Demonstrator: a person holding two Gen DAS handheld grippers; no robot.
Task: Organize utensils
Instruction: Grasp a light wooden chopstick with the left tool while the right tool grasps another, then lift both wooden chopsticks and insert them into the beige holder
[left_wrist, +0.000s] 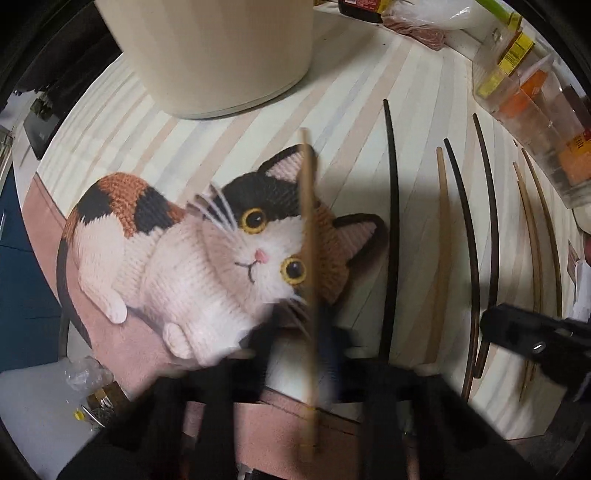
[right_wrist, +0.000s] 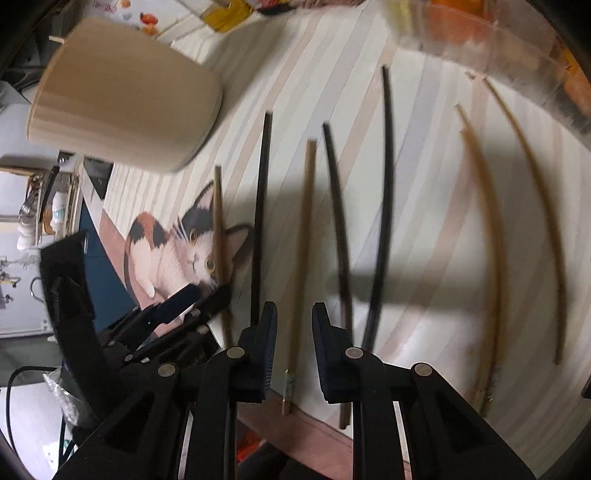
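The left gripper (right_wrist: 207, 295) was clamped on a light wooden chopstick (left_wrist: 308, 280) over the printed cat (left_wrist: 207, 254) near the table's left edge, while the right gripper (right_wrist: 294, 332) hung with its jaws apart above another pale chopstick (right_wrist: 301, 258), its fingertips clear of the wood on either side.

The table (left_wrist: 351, 92) carried a striped cream, tan and grey cloth with a pink border along its near edge. A large cream holder (left_wrist: 207, 51) stood toward the far left corner, upright in the left wrist view; the right wrist view caught a wooden stick poking past its rim. A clear plastic container (left_wrist: 532, 122) of orange and yellow packets sat along the far right edge.

Between holder and container, the chopsticks lay roughly parallel, pointing from the near edge toward the far one and mostly apart: a black chopstick (right_wrist: 260, 221) just right of the cat, then the pale one under the right gripper, two more dark chopsticks (right_wrist: 384, 184) converging at their near ends, and two tan chopsticks (right_wrist: 487, 221) nearest the right edge. Bare cloth showed between the sticks' far tips and the holder's base.

Beyond the left edge, a blue cabinet front (right_wrist: 99, 280) and a rack of hanging kitchen items (right_wrist: 44, 206) were blurred.
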